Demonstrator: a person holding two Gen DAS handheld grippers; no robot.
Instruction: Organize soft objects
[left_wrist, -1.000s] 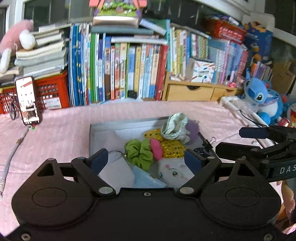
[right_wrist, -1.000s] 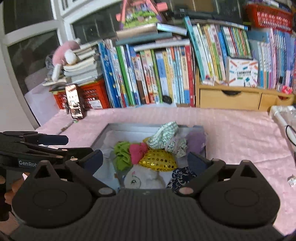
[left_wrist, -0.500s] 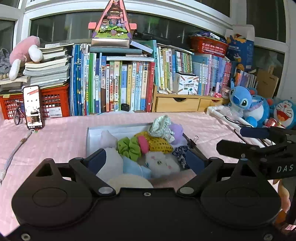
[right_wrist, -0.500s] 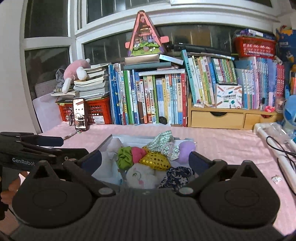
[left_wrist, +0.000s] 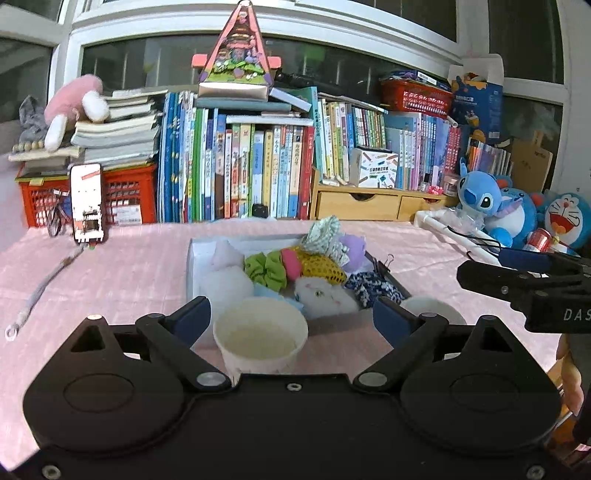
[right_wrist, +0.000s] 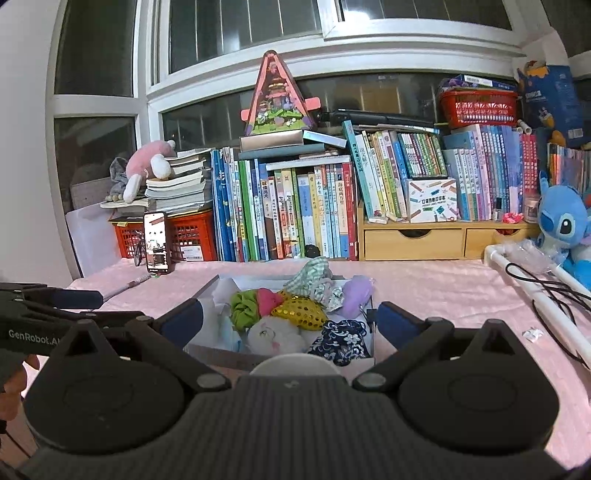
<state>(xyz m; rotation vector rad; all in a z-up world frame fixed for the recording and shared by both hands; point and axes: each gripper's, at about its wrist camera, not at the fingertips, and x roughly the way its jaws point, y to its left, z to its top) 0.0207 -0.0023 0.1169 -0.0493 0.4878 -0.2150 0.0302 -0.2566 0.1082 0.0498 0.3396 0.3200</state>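
Both grippers have drawn back from the box since a second ago, so we now see two paper cups that were out of view before. We note the left gripper (left_wrist: 291, 317) spread wide, holding nothing, with one cup (left_wrist: 260, 340) standing upright between its fingers. The right gripper (right_wrist: 288, 321) is equally wide and empty; the second cup (right_wrist: 295, 363) shows only its rim at that camera's lower edge. Just beyond the cups sits the shallow box (left_wrist: 189, 266) on the pink tablecloth (left_wrist: 122, 273). In it we log a white plush cat (left_wrist: 327, 295), a blue floral pouch (right_wrist: 341, 341), a green scrunchie (left_wrist: 266, 267), a gold sequin piece (right_wrist: 301, 313) and a checked scrunchie (right_wrist: 314, 275). Farthest back stand the books (right_wrist: 295, 214).
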